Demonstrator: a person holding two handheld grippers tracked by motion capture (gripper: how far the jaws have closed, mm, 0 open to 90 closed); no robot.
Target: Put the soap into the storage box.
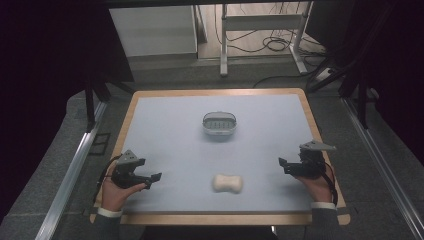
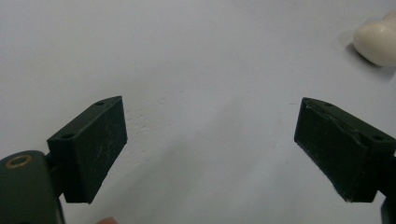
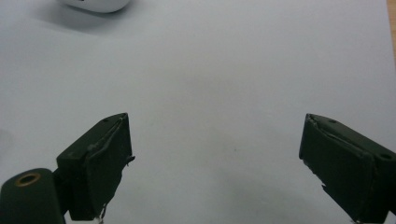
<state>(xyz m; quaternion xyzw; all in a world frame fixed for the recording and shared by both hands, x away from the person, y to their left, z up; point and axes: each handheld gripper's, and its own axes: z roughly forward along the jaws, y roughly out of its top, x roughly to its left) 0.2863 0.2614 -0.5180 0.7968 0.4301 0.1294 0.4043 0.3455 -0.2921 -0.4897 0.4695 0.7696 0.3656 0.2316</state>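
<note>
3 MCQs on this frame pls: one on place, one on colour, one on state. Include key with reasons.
1. Where does the soap bar lie?
A. inside the dish
B. on the mat, nearer the person than the dish
C. in the left tool

2. What colour is the soap dish?
A. grey
B. red
C. yellow

3. How do the jaws of the right tool stand?
A. shut on the soap
B. shut, empty
C. open, empty

Key: 1 B, the soap sits on the pale mat apart from the dish. 2 A, its rim is grey. 3 C, the right gripper view shows bare mat between spread jaws.
</note>
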